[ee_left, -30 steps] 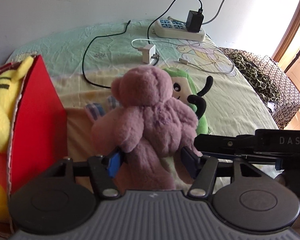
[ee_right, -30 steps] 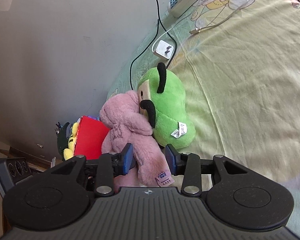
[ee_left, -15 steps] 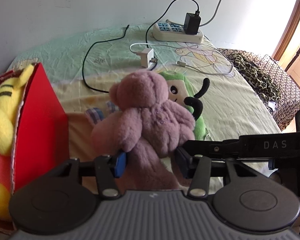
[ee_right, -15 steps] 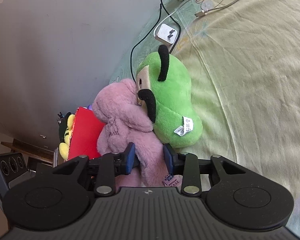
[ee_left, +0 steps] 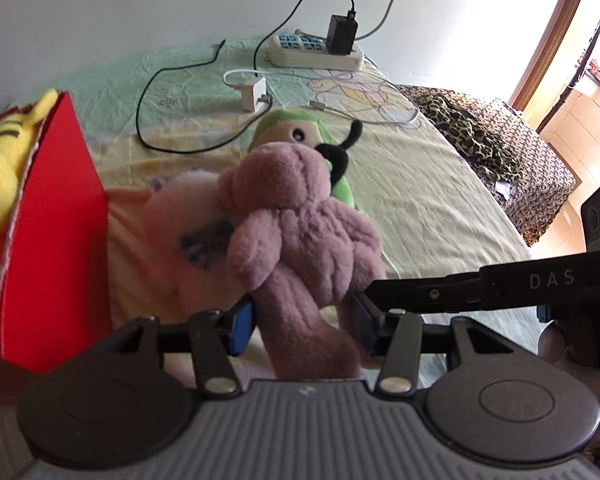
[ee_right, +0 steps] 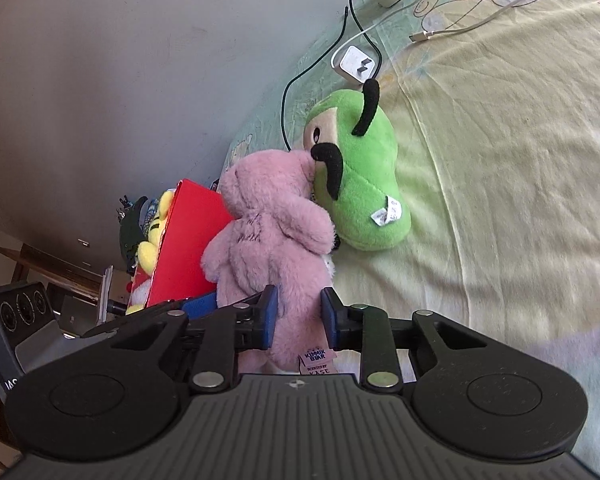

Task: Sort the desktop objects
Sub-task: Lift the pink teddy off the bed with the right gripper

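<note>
Your left claw (ee_left: 300, 320) has just pinched shut on the pink bear (ee_left: 300, 216); your right claw (ee_right: 296, 316) is closing on its leg. It seems lifted off the bed (ee_right: 520, 160), beside the red box (ee_left: 56, 216), ready to drop in.

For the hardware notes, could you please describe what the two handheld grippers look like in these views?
Both are matte black: a ribbed grey-black body flanked by two round discs, with linkage arms joined by silver pivot pins. The left gripper and right gripper each carry blue pads on their fingers. Seen side-on from the left wrist camera, the right gripper's black arm bears the white letters "DAS".
</note>
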